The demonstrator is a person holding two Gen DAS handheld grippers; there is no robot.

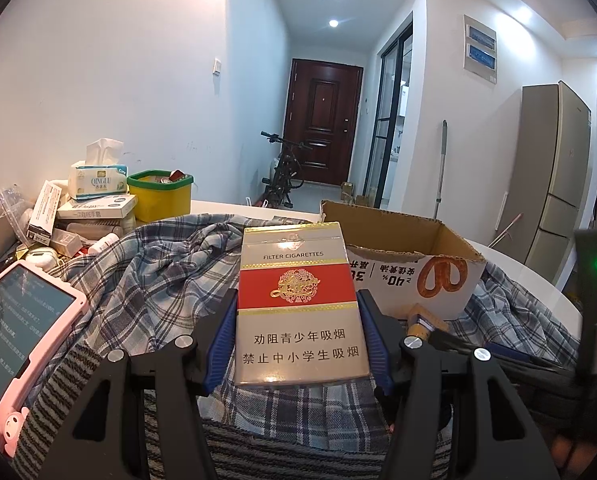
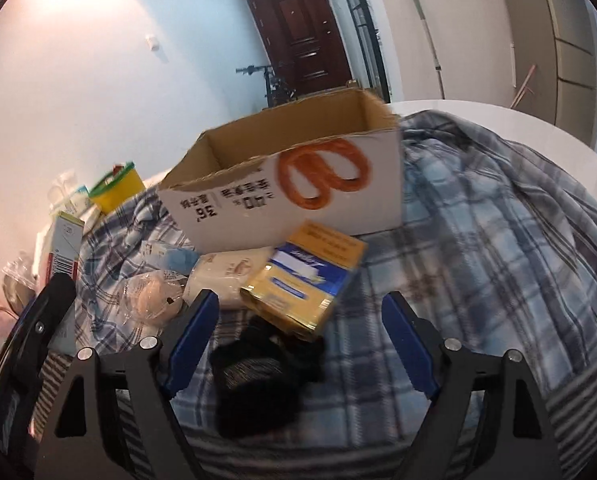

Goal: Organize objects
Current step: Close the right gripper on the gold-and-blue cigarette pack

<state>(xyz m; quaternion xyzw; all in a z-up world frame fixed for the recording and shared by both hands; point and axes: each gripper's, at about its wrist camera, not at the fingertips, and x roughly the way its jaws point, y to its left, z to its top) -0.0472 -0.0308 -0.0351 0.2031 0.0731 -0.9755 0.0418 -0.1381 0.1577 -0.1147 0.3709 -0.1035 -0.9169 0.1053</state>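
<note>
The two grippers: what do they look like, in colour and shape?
The left gripper and the right gripper look alike: black angular frames with silver round bolts and two fingers lined with blue pads. No sleeve or cable is visible.

The cigarette pack (image 1: 298, 308) is cream with a red band and gold emblem. The plaid cloth (image 1: 158, 280) is blue, grey and white. The cardboard box (image 2: 298, 184) is brown, its white side printed with an orange pretzel. Another pack (image 2: 306, 276) is yellow and blue.
</note>
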